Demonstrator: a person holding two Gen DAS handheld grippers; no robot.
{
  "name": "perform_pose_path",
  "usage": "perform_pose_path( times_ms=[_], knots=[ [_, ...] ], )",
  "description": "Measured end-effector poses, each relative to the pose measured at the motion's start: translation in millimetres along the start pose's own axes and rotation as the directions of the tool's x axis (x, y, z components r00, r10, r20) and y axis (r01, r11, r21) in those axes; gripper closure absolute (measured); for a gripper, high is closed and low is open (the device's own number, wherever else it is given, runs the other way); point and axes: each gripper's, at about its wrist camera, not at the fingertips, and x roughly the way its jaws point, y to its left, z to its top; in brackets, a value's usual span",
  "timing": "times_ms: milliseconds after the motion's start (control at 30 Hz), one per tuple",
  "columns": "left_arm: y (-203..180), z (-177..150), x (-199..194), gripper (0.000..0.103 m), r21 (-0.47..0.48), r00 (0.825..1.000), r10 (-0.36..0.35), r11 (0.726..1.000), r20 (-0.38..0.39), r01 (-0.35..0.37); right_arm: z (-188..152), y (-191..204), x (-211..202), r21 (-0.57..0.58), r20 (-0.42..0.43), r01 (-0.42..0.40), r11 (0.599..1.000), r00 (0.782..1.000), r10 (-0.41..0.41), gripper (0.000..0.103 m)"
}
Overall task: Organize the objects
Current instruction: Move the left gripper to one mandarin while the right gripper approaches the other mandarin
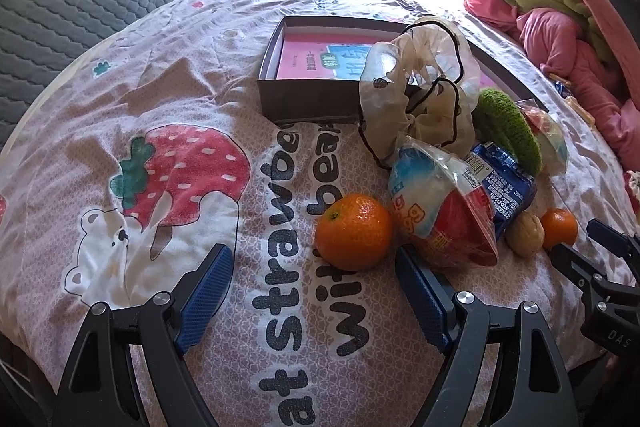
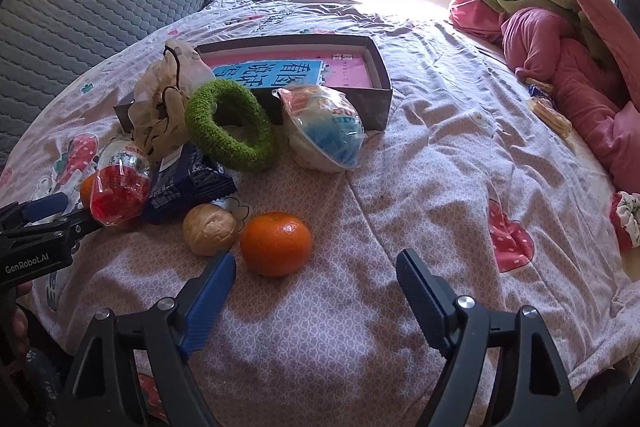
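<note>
While both grippers tilt down over the printed bedspread (image 2: 420, 155), we see their jaws standing apart with nothing held.

Low in the right wrist view, our right gripper (image 2: 316, 269) has its blue pads wide, and the near orange (image 2: 276, 243) lies just above and between the fingertips, untouched, with a walnut (image 2: 210, 229) touching it at left. Low in the left wrist view, our left gripper (image 1: 314, 263) is likewise open; a second orange (image 1: 354, 231) sits between its fingertips, free of both pads, beside a red snack bag (image 1: 452, 223). Higher up, centre of each frame, the open dark box (image 2: 378, 107) rests on the bed, with a green knitted ring (image 2: 232, 125) leaning before it.
</note>
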Motion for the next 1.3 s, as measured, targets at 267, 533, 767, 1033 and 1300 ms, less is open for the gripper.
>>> perform_pose_path(
  times_ms=[267,533,767,1033,1300],
  knots=[
    [0.4,5.6,5.6,0.019,0.014,1.000,-0.001,1.000,0.016,0.001,1.5,0.5,7.4,-0.013,0.003,-0.001,1.000,1.000,0.001,0.025],
    [-2.4,10.7,13.0,0.024,0.022,1.000,-0.011,1.000,0.018,0.011,2.9,9.2,14.5,-0.054,0.005,-0.003,0.999,1.000,0.003,0.037],
    [-7.6,11.3,19.0,0.030,0.036,1.000,-0.011,0.999,0.016,0.010,4.0,10.8,19.7,-0.062,0.005,-0.027,0.998,1.000,0.027,0.047],
    [-10.7,10.1,20.0,0.040,0.044,0.999,-0.031,0.999,0.025,0.030,3.3,12.0,20.7,-0.068,0.018,-0.051,0.996,0.998,0.053,0.057],
    [-14.2,7.4,13.0,0.063,0.052,0.996,-0.078,0.996,0.046,0.076,2.3,14.4,17.9,-0.084,0.034,-0.055,0.995,0.998,0.058,0.064]
  ],
)
